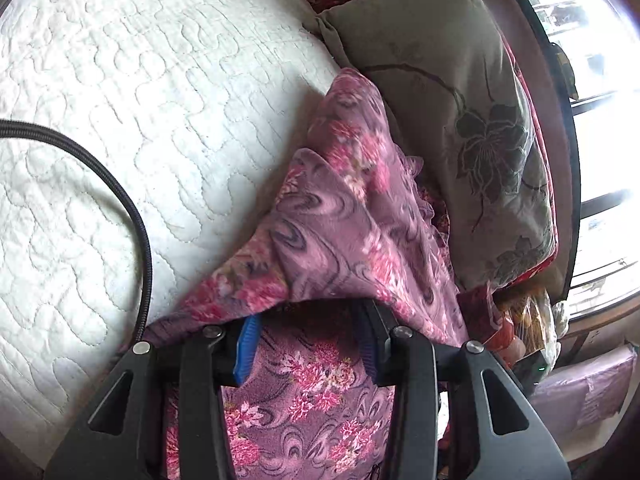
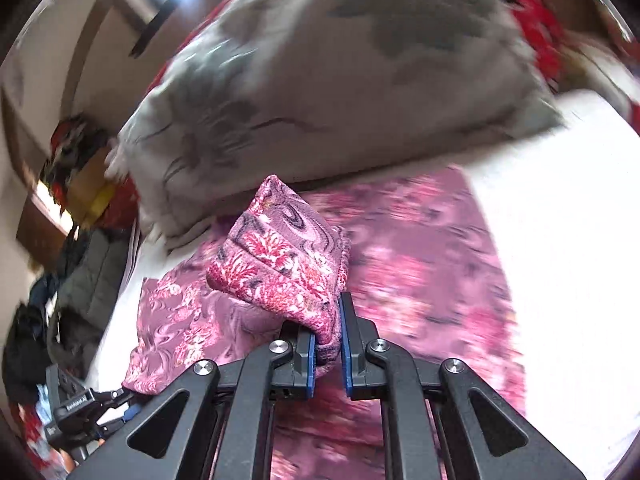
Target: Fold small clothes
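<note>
I am in the middle of a fold on the purple floral garment (image 2: pixel 420 248), which lies spread on the white quilted bed (image 1: pixel 120 120) just in front of the grey flowered pillow (image 1: pixel 460 92). My right hand-held gripper (image 2: pixel 326 344) is pinched narrow on a bunched edge of the cloth; the blue pads (image 2: pixel 311 364) press a thick wad of it between them, and the lifted part stands up as a rumpled hump over the flat remainder. My left hand-held gripper (image 1: pixel 308 344) stands partly apart with a fold of the same cloth draped over its tips. The fabric hides the ends of its fingers (image 1: pixel 246 344), so I cannot tell whether it truly grips or only carries the cloth on top.

As I judge it, this is the carrying-over step: one edge is raised and must be laid across the rest. The next move calls for both hands to travel together at an even height so the raised edge lands square on the far edge, clear of the pillow. The right view is smeared, so I would slow down before letting go, or the soft knit may slump into a crooked crease
</note>
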